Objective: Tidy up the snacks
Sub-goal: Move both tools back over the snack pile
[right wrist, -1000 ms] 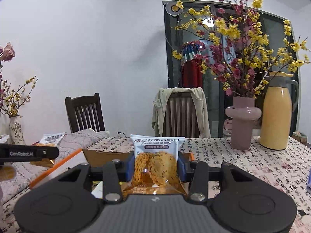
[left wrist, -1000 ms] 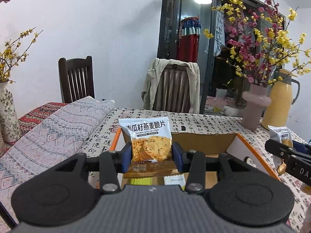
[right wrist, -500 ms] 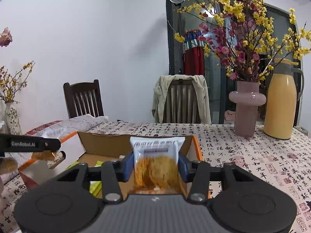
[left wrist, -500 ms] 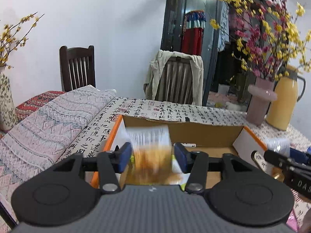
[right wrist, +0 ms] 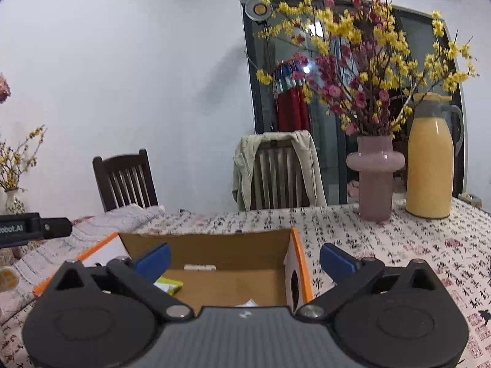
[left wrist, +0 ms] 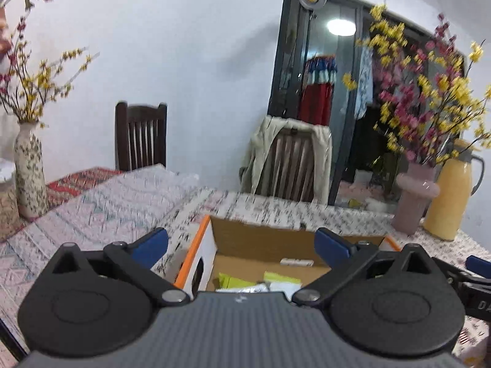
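Observation:
An open cardboard box with orange edges (left wrist: 270, 242) (right wrist: 214, 245) stands on the table straight ahead in both views. Yellow-green and white snack packets (left wrist: 233, 280) (right wrist: 168, 285) lie on its floor. My left gripper (left wrist: 242, 247) is wide open and empty, just above the box's near side. My right gripper (right wrist: 245, 259) is wide open and empty, over the box. The left gripper's side shows at the left of the right wrist view (right wrist: 33, 230); the right gripper's shows at the right of the left wrist view (left wrist: 472, 282).
A pink vase of flowers (right wrist: 376, 178) and a yellow thermos jug (right wrist: 429, 165) stand on the table at the far right. A patterned vase (left wrist: 29, 171) stands far left. Two chairs (right wrist: 125, 178) (right wrist: 282, 174) are behind the table. A folded patterned cloth (left wrist: 101, 202) lies left.
Both grippers held a snack packet a second ago. Both have opened wide and the packets have dropped out of the jaws toward the box.

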`<state>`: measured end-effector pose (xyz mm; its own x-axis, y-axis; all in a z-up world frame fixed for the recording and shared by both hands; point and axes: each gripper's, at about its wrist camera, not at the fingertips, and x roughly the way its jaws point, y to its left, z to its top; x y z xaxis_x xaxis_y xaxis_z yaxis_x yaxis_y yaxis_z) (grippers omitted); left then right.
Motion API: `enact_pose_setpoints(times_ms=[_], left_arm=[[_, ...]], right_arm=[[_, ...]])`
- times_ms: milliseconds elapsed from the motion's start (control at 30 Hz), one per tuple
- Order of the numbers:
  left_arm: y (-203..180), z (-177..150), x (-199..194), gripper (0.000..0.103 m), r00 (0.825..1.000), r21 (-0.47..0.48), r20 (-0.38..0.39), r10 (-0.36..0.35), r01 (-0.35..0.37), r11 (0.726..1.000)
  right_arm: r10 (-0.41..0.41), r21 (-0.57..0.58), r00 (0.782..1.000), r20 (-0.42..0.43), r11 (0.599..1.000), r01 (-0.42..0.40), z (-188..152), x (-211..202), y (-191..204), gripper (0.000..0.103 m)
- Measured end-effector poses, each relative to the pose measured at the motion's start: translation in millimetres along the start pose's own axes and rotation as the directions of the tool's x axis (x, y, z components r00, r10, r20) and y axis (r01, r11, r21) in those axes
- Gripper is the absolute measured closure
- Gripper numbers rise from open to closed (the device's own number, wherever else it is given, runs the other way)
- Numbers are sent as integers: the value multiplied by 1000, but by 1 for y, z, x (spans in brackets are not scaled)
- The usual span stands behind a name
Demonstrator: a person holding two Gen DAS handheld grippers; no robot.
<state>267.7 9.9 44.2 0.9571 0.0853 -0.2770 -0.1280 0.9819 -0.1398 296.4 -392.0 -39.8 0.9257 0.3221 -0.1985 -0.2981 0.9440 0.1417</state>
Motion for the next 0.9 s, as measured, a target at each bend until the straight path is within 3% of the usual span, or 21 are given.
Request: enact_pose_setpoints(times_ms=[233,400,600,900], left_arm=[[-1,13,-37,0,999,5,22,-28,28,1000],[8,4,-65,0,998,28,22,-52,51,998],[30,-23,-79,0,999,53,-31,-22,24,998],[72,-72,-73,0,990,58,-98,100,-95,994]], right_arm=[[-6,2,998,65,1000,6,16,-37,-2,0],[-7,-30,998,67,1000,9,8,-72,-5,0],[-36,-35,999,1,999,36,-20,-101,-16,0],[-93,23,987,-128,995,96,-73,-110,-46,0]])
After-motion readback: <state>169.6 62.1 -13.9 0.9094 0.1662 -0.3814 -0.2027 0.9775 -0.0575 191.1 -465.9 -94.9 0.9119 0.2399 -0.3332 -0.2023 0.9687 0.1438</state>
